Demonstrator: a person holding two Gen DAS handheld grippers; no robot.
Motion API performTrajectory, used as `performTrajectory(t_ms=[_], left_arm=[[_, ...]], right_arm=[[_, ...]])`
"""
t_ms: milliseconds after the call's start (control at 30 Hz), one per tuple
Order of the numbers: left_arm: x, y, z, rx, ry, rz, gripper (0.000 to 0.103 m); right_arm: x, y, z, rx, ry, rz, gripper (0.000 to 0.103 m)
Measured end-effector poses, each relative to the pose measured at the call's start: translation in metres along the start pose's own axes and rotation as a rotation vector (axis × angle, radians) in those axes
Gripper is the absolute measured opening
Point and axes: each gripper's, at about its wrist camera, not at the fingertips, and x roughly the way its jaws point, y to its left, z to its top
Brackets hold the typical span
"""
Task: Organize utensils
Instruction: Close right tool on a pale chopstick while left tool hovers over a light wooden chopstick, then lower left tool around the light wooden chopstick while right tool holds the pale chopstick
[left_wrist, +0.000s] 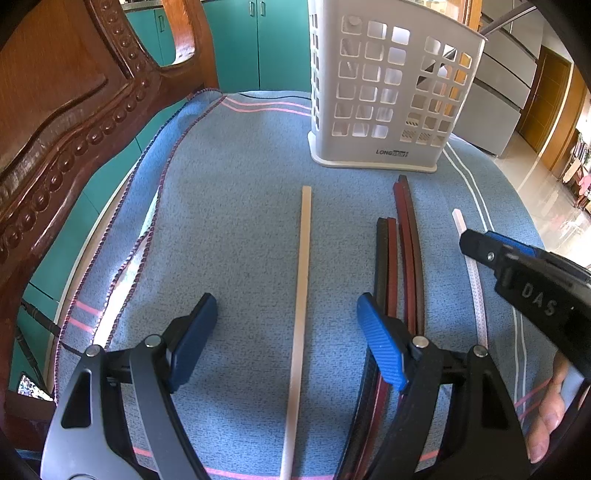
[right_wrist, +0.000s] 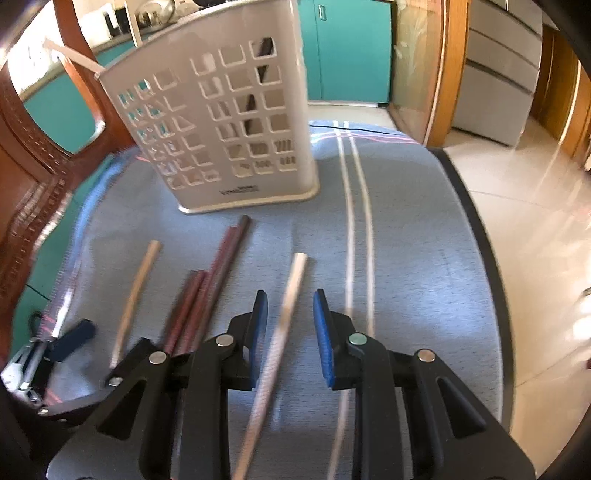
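On the blue cloth (left_wrist: 236, 206) in front of the holder (left_wrist: 391, 92), the left tongs (left_wrist: 286, 325) stand wide open astride a pale chopstick (left_wrist: 303, 280), not touching it. The right tongs (right_wrist: 290, 325), parted, straddle a white chopstick (right_wrist: 284, 314) nearer the cloth's right edge; dark chopsticks (left_wrist: 406, 240) lie between.

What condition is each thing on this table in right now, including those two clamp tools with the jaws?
Utensil holder: upright on the cloth, something dark already inside.
Pale chopstick: lying flat between the open jaws of the left gripper, untouched.
Dark chopsticks: lying together in a bundle.
White chopstick: lying between the right gripper's jaws, pads not pressing it.
Blue cloth: spread out, bunched at its left edge.
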Motion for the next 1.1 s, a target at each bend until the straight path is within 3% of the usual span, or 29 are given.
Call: performTrajectory(t_ms=[333, 400, 433, 633, 1100], left_arm=[[-0.002, -0.004, 0.000, 0.009, -0.009, 0.004, 0.079], [-0.002, -0.003, 0.000, 0.009, -0.010, 0.003, 0.079], [-0.002, -0.003, 0.000, 0.008, -0.011, 0.003, 0.079], [-0.005, -0.004, 0.002, 0.007, -0.032, -0.012, 0.079], [-0.006, -0.004, 0.002, 0.009, -0.036, -0.011, 0.079]], right_arm=[[0.004, 0.009, -0.006, -0.074, 0.023, -0.014, 0.026], [0.003, 0.014, -0.007, -0.095, 0.022, -0.003, 0.020], [0.002, 0.017, -0.008, -0.104, 0.020, 0.001, 0.012], [-0.003, 0.019, -0.009, -0.103, -0.004, 0.022, 0.007], [0.003, 0.005, -0.004, -0.041, 0.022, 0.030, 0.007]])
